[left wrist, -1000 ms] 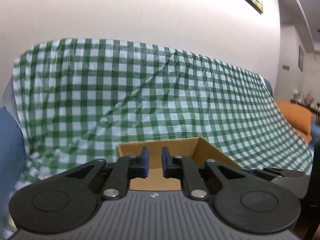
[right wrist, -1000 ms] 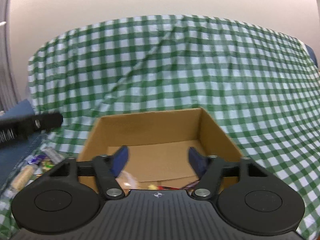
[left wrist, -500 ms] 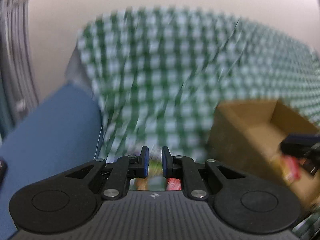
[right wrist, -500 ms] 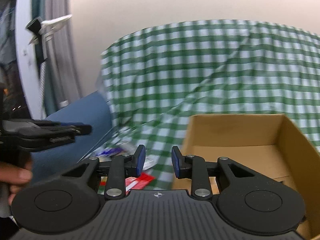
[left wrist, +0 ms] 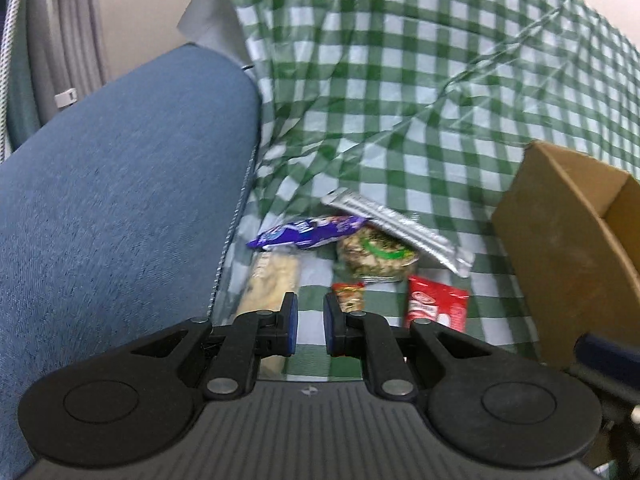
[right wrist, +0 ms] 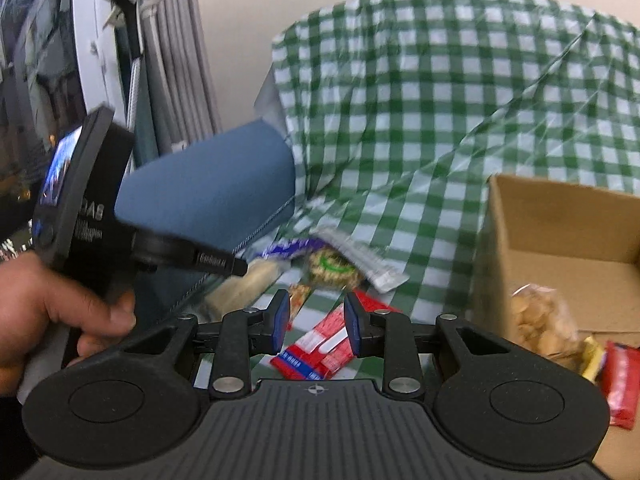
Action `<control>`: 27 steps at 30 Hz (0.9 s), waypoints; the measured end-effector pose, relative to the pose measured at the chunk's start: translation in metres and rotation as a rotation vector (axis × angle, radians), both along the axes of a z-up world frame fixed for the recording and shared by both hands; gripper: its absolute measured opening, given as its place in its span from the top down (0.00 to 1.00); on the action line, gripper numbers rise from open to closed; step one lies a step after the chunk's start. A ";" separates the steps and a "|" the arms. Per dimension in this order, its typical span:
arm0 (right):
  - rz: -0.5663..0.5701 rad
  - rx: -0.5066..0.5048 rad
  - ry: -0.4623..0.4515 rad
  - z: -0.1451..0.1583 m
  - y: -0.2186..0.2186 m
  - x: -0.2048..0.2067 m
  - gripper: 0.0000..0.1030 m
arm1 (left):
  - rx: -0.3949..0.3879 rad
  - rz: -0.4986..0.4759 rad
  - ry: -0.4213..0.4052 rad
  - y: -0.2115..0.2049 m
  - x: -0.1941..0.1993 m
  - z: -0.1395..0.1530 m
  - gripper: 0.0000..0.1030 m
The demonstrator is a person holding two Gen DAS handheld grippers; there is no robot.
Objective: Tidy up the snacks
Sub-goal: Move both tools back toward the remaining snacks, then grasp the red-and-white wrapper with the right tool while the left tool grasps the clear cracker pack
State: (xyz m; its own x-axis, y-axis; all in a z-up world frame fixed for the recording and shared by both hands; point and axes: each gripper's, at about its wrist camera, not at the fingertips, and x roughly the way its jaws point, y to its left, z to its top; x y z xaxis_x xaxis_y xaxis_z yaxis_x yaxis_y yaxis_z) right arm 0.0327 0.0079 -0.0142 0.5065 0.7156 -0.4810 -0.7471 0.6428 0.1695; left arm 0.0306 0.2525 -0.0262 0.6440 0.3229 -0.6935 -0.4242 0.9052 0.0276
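My left gripper hangs over the snack pile with its jaws nearly together and nothing between them. My right gripper has a moderate gap, having just been closing, and it grips nothing; a red wrapper lies on the cloth below the gap.

The left view shows the pile best, on the green checked cloth beside the blue armrest: a purple packet, a silver stick pack lying over a round clear pack with a green ring, a pale bar, a small red-topped sachet and a red packet. Of the cardboard box it gives only the outer wall and rim.

The right view alone looks into the box: a clear bag of round crackers, a yellow piece and another red packet lie inside. It alone shows the hand holding the left gripper, whose tip sits over the pale bar.
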 end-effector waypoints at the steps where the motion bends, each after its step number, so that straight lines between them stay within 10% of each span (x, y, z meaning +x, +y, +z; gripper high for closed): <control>1: 0.009 -0.001 0.004 -0.004 0.005 -0.001 0.70 | 0.004 0.007 0.005 0.002 0.002 -0.002 0.86; 15: -0.098 -0.203 0.068 -0.056 0.079 0.032 0.22 | 0.111 0.025 0.163 0.006 0.038 -0.038 0.63; 24: -0.149 -0.257 0.170 -0.091 0.095 0.053 0.20 | 0.235 0.007 0.247 -0.001 0.060 -0.059 0.46; 27: -0.129 -0.237 0.182 -0.085 0.091 0.052 0.41 | 0.263 0.000 0.256 0.000 0.065 -0.063 0.44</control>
